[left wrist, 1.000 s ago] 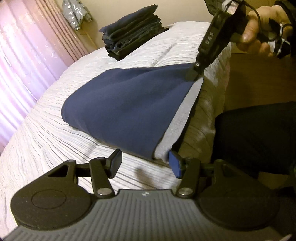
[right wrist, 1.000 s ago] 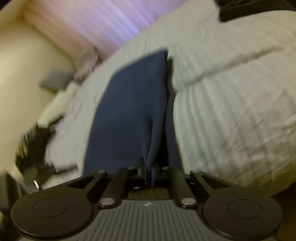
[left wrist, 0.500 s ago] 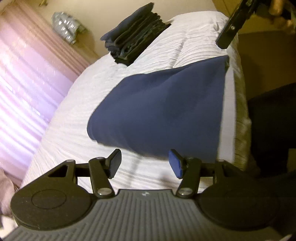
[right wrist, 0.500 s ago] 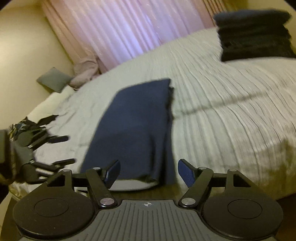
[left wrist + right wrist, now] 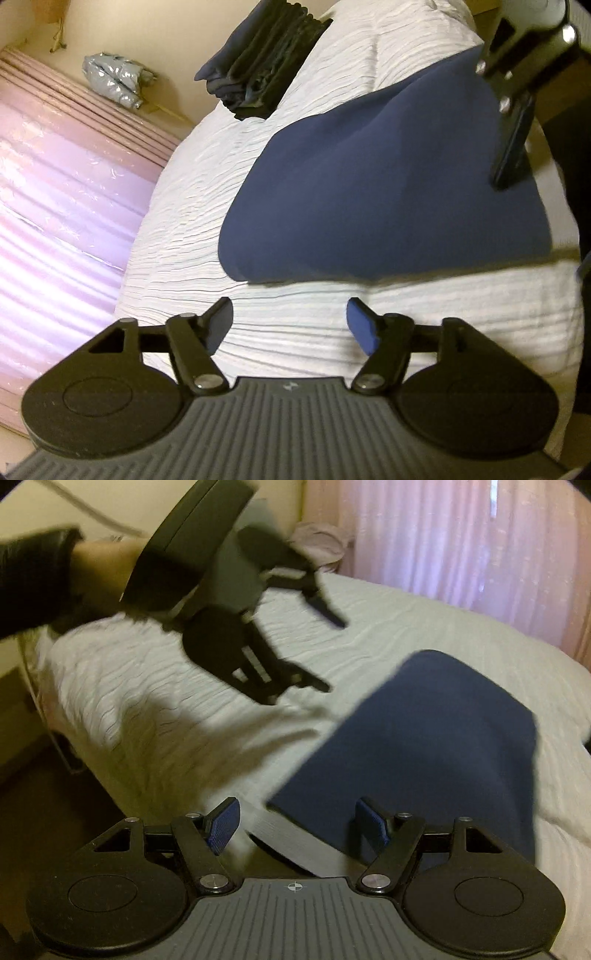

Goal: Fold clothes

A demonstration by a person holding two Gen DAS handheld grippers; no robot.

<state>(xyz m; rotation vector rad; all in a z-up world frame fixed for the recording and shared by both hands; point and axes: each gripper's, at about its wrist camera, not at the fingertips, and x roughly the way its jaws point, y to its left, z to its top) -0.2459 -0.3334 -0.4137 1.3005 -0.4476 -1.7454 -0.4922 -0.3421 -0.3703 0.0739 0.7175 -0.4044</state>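
Observation:
A navy garment (image 5: 388, 192) lies folded flat on the white bedcover (image 5: 207, 206). In the left wrist view my left gripper (image 5: 291, 325) hovers over bare cover just short of the garment's near edge; its jaws are opening with nothing between them. My right gripper (image 5: 513, 110) shows at the top right, above the garment's far side. In the right wrist view the right gripper (image 5: 298, 821) stands open over the near corner of the garment (image 5: 424, 746), pads apart from the cloth. The left gripper (image 5: 334, 655) is blurred, held above the cover to the garment's left.
A stack of dark folded clothes (image 5: 262, 62) sits at the far end of the bed. Pink curtains (image 5: 55, 206) hang along one side, with a silver padded item (image 5: 110, 77) against the wall. A black sleeve (image 5: 33, 576) and brown floor (image 5: 44, 812) border the bed's near edge.
The right gripper let go of the garment's corner, opened wide and swung away. The left gripper drew back from the garment's edge and spread wider. The garment now lies flat.

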